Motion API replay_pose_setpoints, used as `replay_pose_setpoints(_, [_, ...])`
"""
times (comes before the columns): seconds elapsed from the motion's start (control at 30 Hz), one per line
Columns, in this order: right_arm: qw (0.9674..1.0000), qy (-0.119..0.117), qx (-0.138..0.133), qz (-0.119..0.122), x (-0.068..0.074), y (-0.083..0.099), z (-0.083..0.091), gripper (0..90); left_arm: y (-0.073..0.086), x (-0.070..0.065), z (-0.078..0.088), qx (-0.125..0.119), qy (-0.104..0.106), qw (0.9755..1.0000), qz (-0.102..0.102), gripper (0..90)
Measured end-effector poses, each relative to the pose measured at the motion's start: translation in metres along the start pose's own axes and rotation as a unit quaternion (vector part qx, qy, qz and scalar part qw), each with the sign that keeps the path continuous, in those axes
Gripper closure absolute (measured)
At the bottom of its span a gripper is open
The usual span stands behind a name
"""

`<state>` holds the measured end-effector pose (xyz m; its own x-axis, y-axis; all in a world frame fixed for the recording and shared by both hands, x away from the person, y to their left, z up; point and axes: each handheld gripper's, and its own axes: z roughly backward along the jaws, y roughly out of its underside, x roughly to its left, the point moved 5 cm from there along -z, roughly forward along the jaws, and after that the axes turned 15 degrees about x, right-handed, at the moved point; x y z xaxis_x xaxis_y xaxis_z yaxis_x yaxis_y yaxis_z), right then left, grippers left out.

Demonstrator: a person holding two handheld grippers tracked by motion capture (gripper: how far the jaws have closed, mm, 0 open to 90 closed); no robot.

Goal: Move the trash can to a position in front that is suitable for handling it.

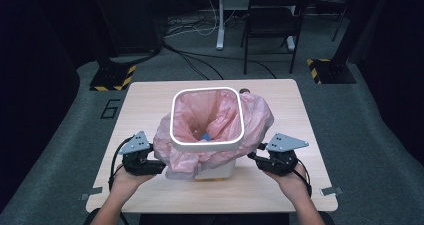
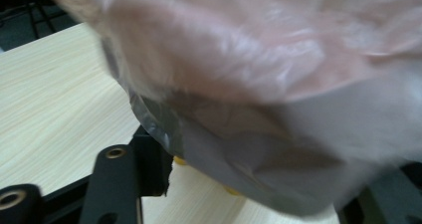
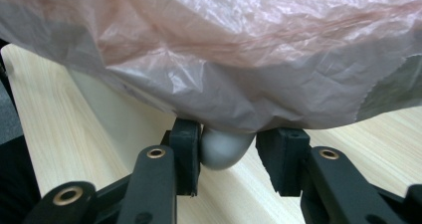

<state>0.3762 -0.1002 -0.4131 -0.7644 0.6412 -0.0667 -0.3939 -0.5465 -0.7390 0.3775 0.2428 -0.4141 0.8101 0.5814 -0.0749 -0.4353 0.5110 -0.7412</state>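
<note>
**Both grippers at the base of a lined bin**

A white bin point(image 1: 216, 171) stands near the middle of the pale wooden table point(image 1: 150, 102), a little toward the person's edge. A pink plastic bag point(image 1: 252, 116) lines it and spills over the sides in loose folds, and a white square rim ring point(image 1: 207, 119) sits on top around the opening. Something small and blue point(image 1: 205, 136) lies at the bottom of the bag.

The left gripper point(image 1: 159, 166) is at about 8 o'clock from the bin, its tip against the hanging plastic. In the left gripper view one black jaw stands at the lower left with the bag point(image 2: 259, 84) draped over and beyond it; the other jaw is only just visible at the lower right edge. The jaws stand apart and nothing shows them pinching the film.

The right gripper point(image 1: 254, 157) is at about 4 o'clock from the bin. In the right gripper view its jaws are released, set apart under the bag's hem point(image 3: 224, 84). A rounded grey-white corner of the bin point(image 3: 221, 149) sits between them, touching the left pad, with a gap to the right one.
</note>
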Motion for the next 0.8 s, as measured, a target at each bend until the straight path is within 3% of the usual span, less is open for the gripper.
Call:
replay_pose_setpoints(0.1, [0.9999, -0.011, 0.007, -0.002, 0.0, 0.002, 0.001, 55.7, 0.001, 0.004, 0.006, -0.01, -0.002, 0.9999, 0.013, 36.4])
replay_pose_setpoints(0.3, [0.9999, -0.007, 0.01, -0.001, 0.001, 0.002, 0.005, 48.6, 0.004, 0.01, 0.015, -0.012, 0.006, 0.9996, 0.026, 29.6])
replay_pose_setpoints(0.47, [0.9998, -0.003, 0.02, -0.004, 0.0, 0.006, 0.009, 45.5, 0.006, 0.01, 0.019, -0.006, 0.003, 0.9999, 0.013, 28.8])
replay_pose_setpoints(0.63, [0.9989, -0.025, 0.019, -0.034, -0.004, 0.011, 0.02, 41.1, 0.009, 0.015, 0.027, -0.016, 0.008, 0.9997, 0.018, 26.8])
replay_pose_setpoints(0.8, [0.9993, -0.024, 0.015, -0.026, -0.006, 0.008, 0.031, 44.2, 0.008, 0.013, 0.028, -0.016, -0.002, 0.9998, -0.009, 28.6])
